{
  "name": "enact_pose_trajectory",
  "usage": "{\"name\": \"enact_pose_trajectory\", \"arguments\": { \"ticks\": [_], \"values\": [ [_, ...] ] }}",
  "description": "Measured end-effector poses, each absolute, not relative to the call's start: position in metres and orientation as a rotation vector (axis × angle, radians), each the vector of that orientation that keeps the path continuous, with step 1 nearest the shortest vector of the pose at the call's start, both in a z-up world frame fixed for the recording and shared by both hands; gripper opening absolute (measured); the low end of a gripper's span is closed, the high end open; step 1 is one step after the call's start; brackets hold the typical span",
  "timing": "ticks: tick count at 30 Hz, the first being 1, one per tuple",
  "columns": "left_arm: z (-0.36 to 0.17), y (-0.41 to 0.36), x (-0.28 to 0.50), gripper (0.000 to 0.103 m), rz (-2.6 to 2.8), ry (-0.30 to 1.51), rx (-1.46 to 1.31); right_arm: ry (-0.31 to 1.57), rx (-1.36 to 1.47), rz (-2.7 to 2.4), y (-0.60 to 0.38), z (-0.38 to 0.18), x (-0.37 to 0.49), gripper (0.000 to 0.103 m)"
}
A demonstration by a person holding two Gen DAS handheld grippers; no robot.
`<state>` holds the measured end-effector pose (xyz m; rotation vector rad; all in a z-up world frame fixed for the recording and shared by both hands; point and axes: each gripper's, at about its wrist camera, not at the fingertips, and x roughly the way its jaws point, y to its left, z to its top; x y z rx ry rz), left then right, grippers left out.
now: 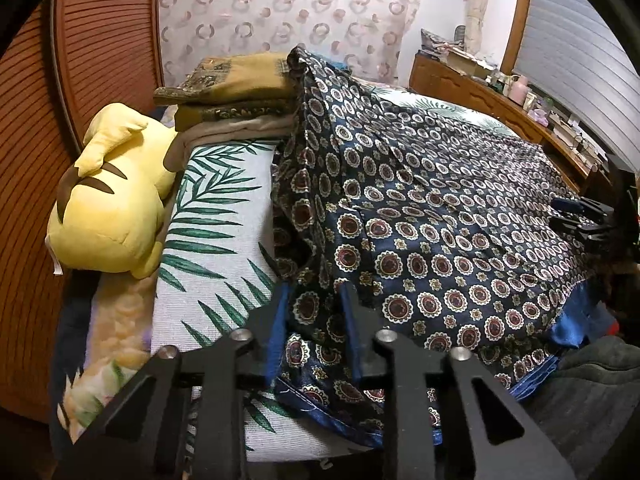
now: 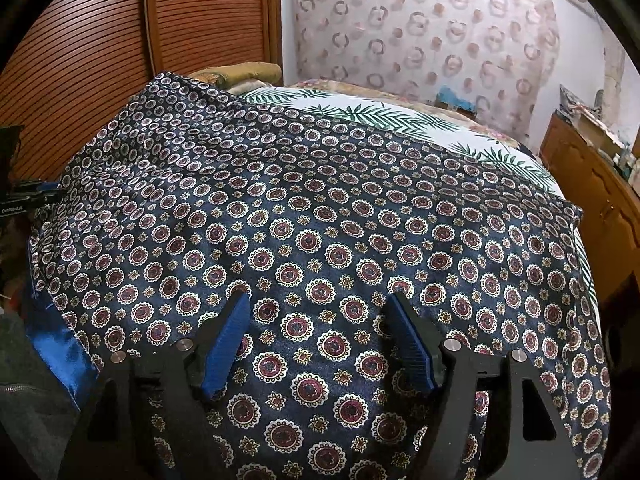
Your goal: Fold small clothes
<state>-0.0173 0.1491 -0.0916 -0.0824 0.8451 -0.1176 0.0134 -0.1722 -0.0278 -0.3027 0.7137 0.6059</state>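
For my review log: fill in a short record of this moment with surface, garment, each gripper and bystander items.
surface: bed with palm-leaf cover
garment: navy medallion-print cloth, spread out, near-left edge bunched
left gripper: jaws narrow, a fold of cloth between them
right gripper: jaws wide, over the cloth, nothing gripped
bystanders: yellow plush toy; folded stack of clothes

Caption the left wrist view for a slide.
Left claw pinching the near edge of a patterned navy cloth on a leaf-print bed, yellow plush alongside.
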Motion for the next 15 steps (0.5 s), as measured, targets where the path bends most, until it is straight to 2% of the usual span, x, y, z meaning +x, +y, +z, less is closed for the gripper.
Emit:
{"name": "enact_pose_trajectory", "arguments": {
  "ticks": [2,3,5,15],
  "values": [
    [-0.092,0.150,-0.017,0.016,-0.125,0.846,-0.092,0.715,-0.303,0.608,-0.175,-0.027,0.011,0.073],
    [-0.092,0.150,-0.016,0.008,-0.131,0.846,-0.099,0.715,-0.303,0.609,-0.175,-0.026,0.010,0.073],
    [-0.091,0.150,-0.016,0.004,-0.149,0.840,-0.120,0.714,-0.303,0.609,-0.175,-0.026,0.009,0.074],
    [-0.027,0.121,-0.023,0.003,-0.257,0.603,-0.125,0.737,-0.307,0.598,-0.176,-0.023,0.008,0.074]
  ]
}}
